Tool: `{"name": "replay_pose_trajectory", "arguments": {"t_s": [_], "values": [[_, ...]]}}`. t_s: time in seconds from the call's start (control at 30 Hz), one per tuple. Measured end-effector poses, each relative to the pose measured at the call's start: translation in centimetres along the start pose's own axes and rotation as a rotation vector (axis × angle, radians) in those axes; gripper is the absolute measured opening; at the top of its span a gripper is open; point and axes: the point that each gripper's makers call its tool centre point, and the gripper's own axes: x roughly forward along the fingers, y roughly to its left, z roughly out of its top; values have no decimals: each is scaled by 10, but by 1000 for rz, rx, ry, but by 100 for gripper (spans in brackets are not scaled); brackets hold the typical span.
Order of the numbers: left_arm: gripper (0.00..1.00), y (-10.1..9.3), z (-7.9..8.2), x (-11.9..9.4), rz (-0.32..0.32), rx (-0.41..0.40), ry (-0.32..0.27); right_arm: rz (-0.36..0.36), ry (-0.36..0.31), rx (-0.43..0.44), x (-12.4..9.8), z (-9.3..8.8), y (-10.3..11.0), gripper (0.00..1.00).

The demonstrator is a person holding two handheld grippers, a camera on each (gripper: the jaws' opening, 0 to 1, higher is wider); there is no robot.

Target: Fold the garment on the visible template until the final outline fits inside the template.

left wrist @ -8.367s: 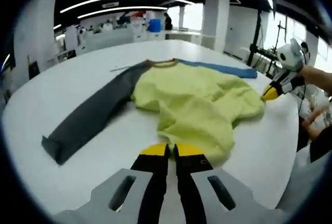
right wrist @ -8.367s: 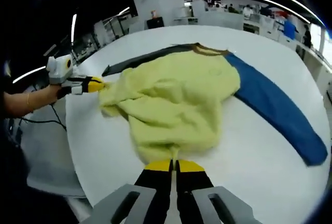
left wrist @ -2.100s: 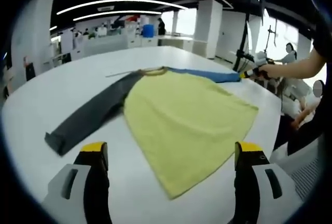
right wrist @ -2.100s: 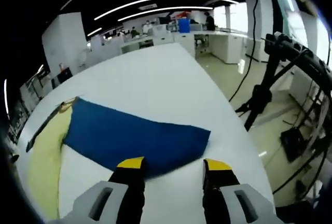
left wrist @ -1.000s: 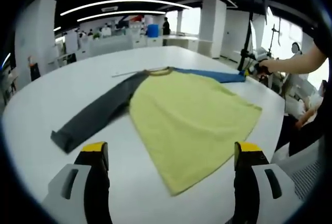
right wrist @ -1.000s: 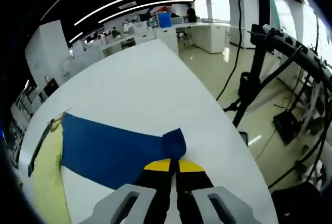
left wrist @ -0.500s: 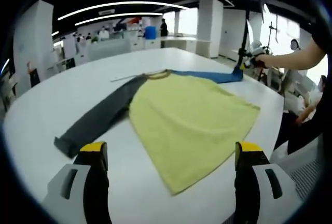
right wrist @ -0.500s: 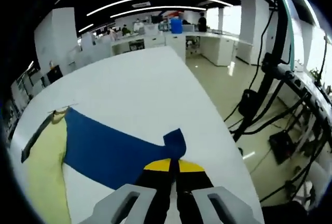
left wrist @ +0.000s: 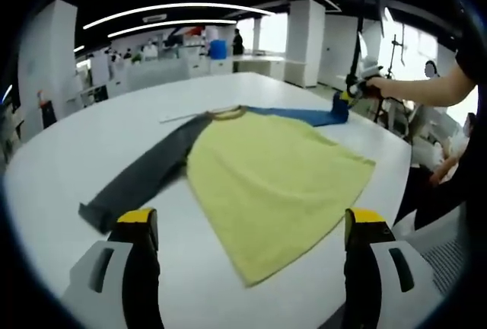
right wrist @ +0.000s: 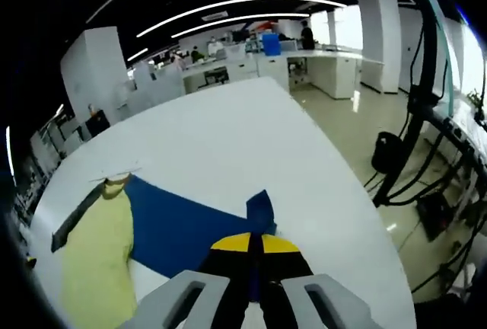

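A long-sleeved shirt lies flat on the white table (left wrist: 68, 154). It has a yellow body (left wrist: 266, 173), a dark grey sleeve (left wrist: 144, 177) stretched to the left and a blue sleeve (left wrist: 300, 114) to the right. My left gripper (left wrist: 251, 222) hovers open in front of the yellow hem, with nothing between its jaws. My right gripper (right wrist: 255, 244) is shut on the cuff of the blue sleeve (right wrist: 190, 226), which stands up in a fold at the jaws. In the left gripper view the right gripper (left wrist: 351, 94) sits at the blue sleeve's far end, held by a hand.
The table's rounded edge (right wrist: 342, 215) runs close to the right of the cuff, with floor and a black stand with cables (right wrist: 396, 154) beyond it. A thin pale strip (left wrist: 179, 118) lies by the brown collar (left wrist: 228, 111). Desks and pillars fill the room behind.
The right gripper, which shut on the blue cuff a second ago, has carried it a little towards the shirt's body, so the sleeve looks shorter. The left gripper stays open.
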Motion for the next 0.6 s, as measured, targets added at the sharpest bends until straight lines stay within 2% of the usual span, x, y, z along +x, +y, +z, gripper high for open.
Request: {"name": "replay_pose_trajectory", "arguments": {"t_s": [0.1,0.17,0.6], "values": [[99,0,1,0,2,2,-4,19,0,9,5,0,0,0],[99,0,1,0,0,6,-2,28,-6,3,0,-3,20,0],[99,-4,-6,2,-7,14,15,100,-10,7,-17,-6,86,0]]}}
